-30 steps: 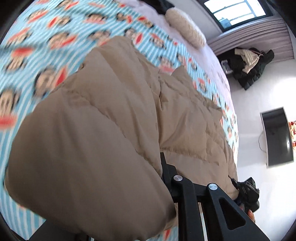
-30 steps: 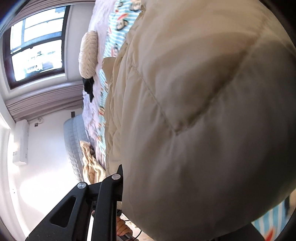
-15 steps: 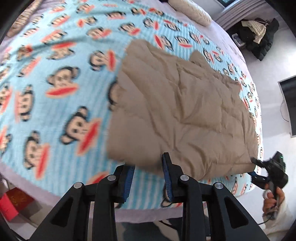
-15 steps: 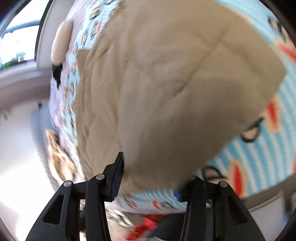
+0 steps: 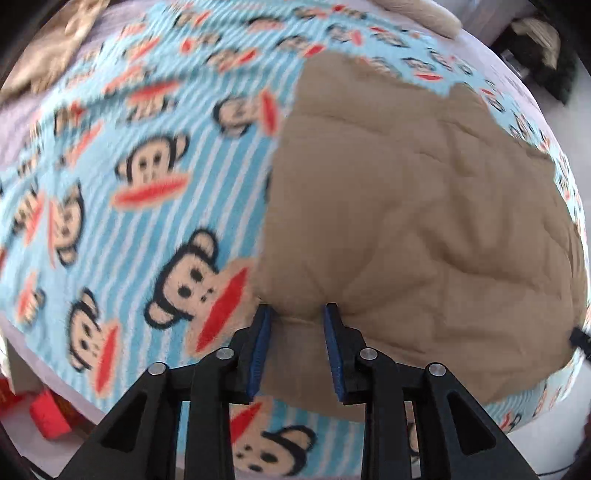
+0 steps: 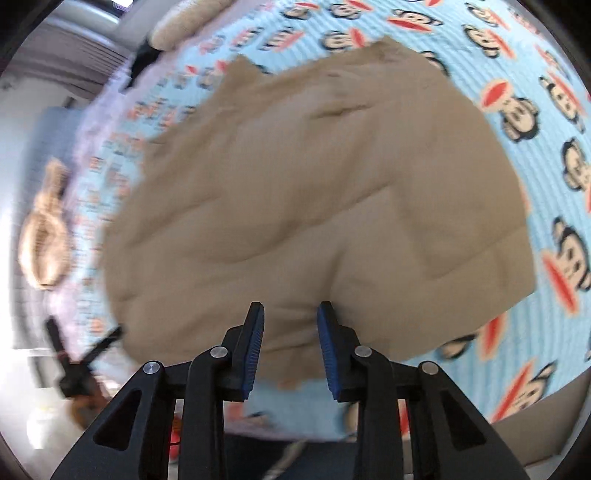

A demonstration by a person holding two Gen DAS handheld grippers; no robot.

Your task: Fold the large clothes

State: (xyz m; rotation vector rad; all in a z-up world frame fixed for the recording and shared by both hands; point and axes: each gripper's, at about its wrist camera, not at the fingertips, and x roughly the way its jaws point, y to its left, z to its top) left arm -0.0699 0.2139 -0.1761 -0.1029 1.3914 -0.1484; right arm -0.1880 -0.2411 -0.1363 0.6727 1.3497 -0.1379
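progress looks partial: the tan quilted jacket (image 5: 424,221) lies spread on the monkey-print blanket (image 5: 147,229), doubled over into a broad slab, with a seam and a stepped edge across the upper layer in the right wrist view. i judge that at least one fold is made. what is left, as far as i can tell, is to bring the slab down into a smaller bundle and smooth it; creases run all over the top, and a flap pokes out at the jacket's far edge. the sleeves cannot be made out, so whether they are tucked in i cannot tell.

relative to the jacket, the left gripper (image 5: 297,314) hovers over the near left corner. its blue pads (image 5: 258,350) stand apart with jacket fabric seen between them, but they do not appear to press on it; its jaws opened a little within the last second and look released. the right gripper (image 6: 288,314) hangs over the jacket's near edge, close to the middle of it in its own view. its jaws have just been closing, yet the pads stand apart over the cloth, which seems to lie flat below and is not pinched. motion blur softens both views, so contact is a judgement. the pale pillow (image 6: 177,22) lies well beyond the jacket's far edge.
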